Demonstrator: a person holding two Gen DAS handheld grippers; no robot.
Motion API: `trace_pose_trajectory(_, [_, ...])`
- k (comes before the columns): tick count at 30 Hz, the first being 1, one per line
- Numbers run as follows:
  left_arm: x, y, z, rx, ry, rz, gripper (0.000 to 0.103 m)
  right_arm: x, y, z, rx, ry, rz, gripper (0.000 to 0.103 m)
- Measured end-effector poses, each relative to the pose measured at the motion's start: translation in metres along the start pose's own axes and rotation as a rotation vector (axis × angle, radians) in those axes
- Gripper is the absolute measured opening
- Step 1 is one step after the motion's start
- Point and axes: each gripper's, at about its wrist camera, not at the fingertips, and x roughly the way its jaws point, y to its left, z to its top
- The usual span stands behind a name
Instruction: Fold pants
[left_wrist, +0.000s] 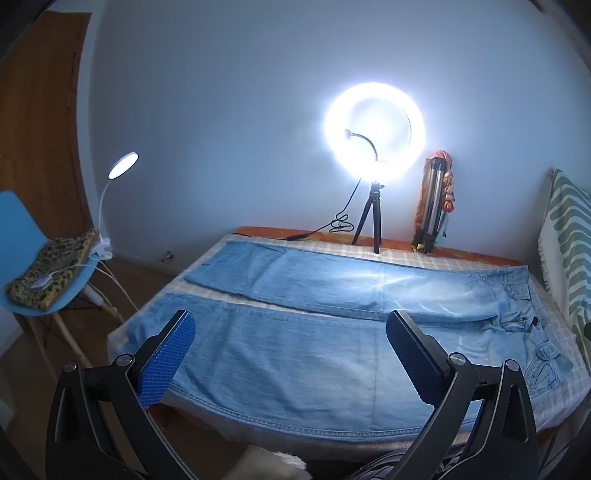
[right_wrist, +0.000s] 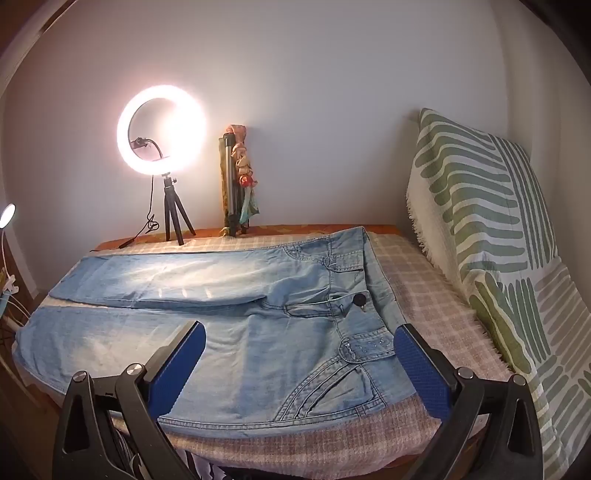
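Note:
Light blue jeans lie flat and spread out on a checked cloth on the table, both legs side by side pointing left, waistband to the right. They also show in the right wrist view, with the waist button and front pocket visible. My left gripper is open and empty, hovering over the near leg by the table's front edge. My right gripper is open and empty, hovering over the near hip and pocket area by the front edge.
A lit ring light on a small tripod and a folded tripod stand at the table's back by the wall. A green-striped blanket lies to the right. A blue chair with a clip lamp stands left.

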Motion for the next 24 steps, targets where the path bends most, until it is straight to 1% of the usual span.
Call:
trace_pose_trajectory(5, [0.004, 0.003, 0.0, -0.009, 0.007, -0.026, 0.103, 0.0, 0.001, -0.001, 0.0, -0.004, 0.006, 0.103])
trace_pose_trajectory(6, [-0.002, 0.001, -0.001, 0.0, -0.013, 0.002, 0.103, -0.002, 0.0, 0.001, -0.001, -0.005, 0.006, 0.103])
trace_pose_trajectory(9, [-0.003, 0.002, -0.004, 0.002, -0.011, 0.006, 0.103, -0.002, 0.002, 0.0, -0.004, -0.009, -0.003, 0.103])
trace_pose_trajectory(13, [-0.007, 0.004, -0.005, 0.007, -0.012, 0.005, 0.103, -0.005, 0.001, 0.002, -0.007, -0.01, -0.003, 0.103])
trace_pose_trajectory(14, [-0.001, 0.002, -0.001, 0.01, -0.003, 0.006, 0.103, -0.004, 0.002, 0.001, -0.006, -0.009, -0.003, 0.103])
trace_pose_trajectory(24, [0.002, 0.003, 0.0, 0.001, 0.012, -0.003, 0.103, 0.0, 0.007, 0.0, -0.018, -0.003, 0.003, 0.103])
